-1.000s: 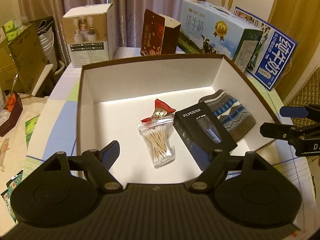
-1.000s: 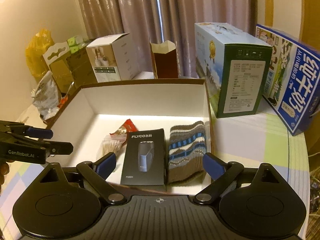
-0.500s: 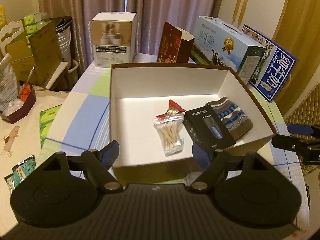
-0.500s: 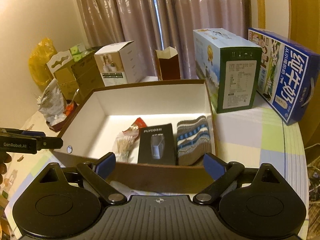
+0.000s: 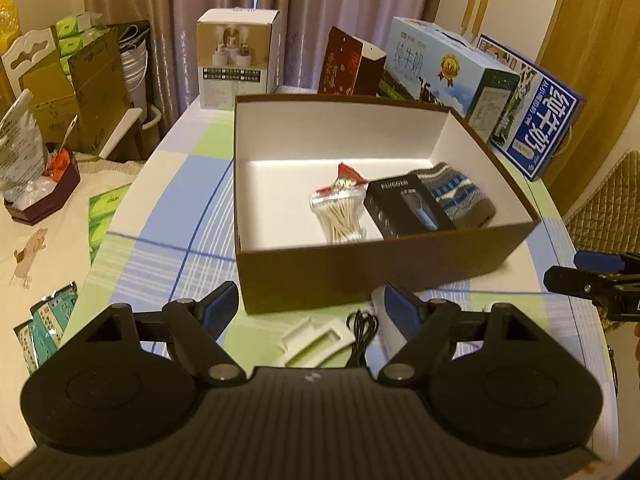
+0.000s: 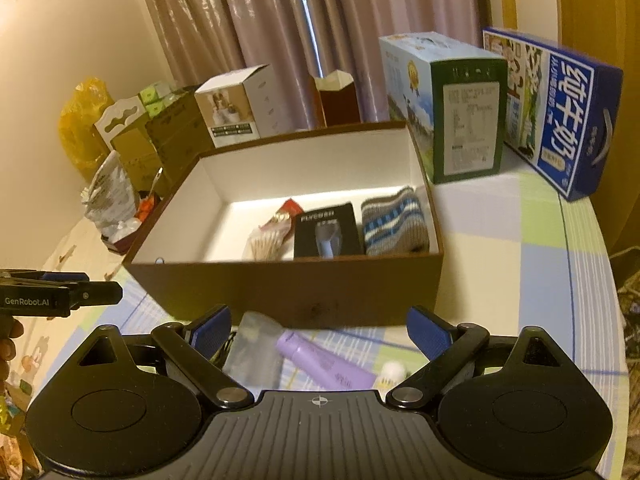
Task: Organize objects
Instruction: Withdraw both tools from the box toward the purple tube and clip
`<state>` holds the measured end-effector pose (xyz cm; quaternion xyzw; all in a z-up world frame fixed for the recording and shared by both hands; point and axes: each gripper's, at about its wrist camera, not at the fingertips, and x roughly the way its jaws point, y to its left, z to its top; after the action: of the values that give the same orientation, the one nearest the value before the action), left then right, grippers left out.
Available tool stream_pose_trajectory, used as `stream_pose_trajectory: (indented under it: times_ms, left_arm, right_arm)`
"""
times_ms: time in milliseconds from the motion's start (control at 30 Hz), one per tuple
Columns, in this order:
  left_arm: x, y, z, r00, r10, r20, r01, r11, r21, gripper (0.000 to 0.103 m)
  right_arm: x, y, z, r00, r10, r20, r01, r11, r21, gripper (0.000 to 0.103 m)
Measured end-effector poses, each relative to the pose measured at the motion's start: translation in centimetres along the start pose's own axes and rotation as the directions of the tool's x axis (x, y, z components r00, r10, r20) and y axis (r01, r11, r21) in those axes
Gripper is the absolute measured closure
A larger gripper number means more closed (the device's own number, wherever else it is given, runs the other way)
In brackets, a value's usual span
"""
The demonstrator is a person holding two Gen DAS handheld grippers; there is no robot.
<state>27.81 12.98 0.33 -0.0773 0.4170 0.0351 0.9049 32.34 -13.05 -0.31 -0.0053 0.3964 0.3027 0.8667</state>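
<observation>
A brown box [image 5: 360, 276] [image 6: 304, 280] with a white inside holds a bag of cotton swabs [image 5: 340, 216] [image 6: 266, 242], a red snack packet [image 5: 346, 176], a black FLYCO carton [image 5: 404, 210] [image 6: 326, 228] and a striped knit piece [image 5: 456, 196] [image 6: 394, 220]. In front of the box lie a white plastic tray [image 5: 312, 338], a black cable [image 5: 362, 330], a purple tube [image 6: 324, 364], a clear bag [image 6: 252, 344] and a small white item [image 6: 392, 372]. My left gripper [image 5: 308, 308] and right gripper [image 6: 318, 328] are both open, held back from the box above these items.
Milk cartons [image 5: 540, 108] [image 6: 452, 100], a white appliance box [image 5: 236, 64] and a dark red box [image 5: 348, 66] stand behind the brown box. Green packets [image 5: 104, 216] and a dark tray with bags [image 5: 36, 192] lie at the left. A checked cloth [image 6: 520, 240] covers the table.
Both grippers have pulled back and away from the box, so its front wall and the loose items in front of it have come into view. Both stay open.
</observation>
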Motion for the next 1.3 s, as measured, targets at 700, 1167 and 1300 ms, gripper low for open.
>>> stream_pose_trajectory:
  times_ms: [700,1167,1300]
  left_arm:
    - [-0.7,-0.6,-4.8,0.997,-0.004,-0.082,0.004,1.000,0.005,0.026]
    - [0.7,-1.2,-7.0,0.991,-0.004,-0.134,0.007,1.000,0.024,0.026]
    - [1.2,-1.2,-7.2,0.990,-0.004,-0.143,0.007,1.000,0.025,0.026]
  right_arm:
    - [-0.9,0.6,-4.8,0.996,-0.008,-0.091,0.012,0.999,0.038,0.011]
    - [1.0,0.4,-7.9,0.985,-0.059,-0.163,0.063,0.998,0.020,0.011]
    - [1.6,0.2,-8.3,0.983,-0.065,-0.174,0.070,0.997,0.024,0.011]
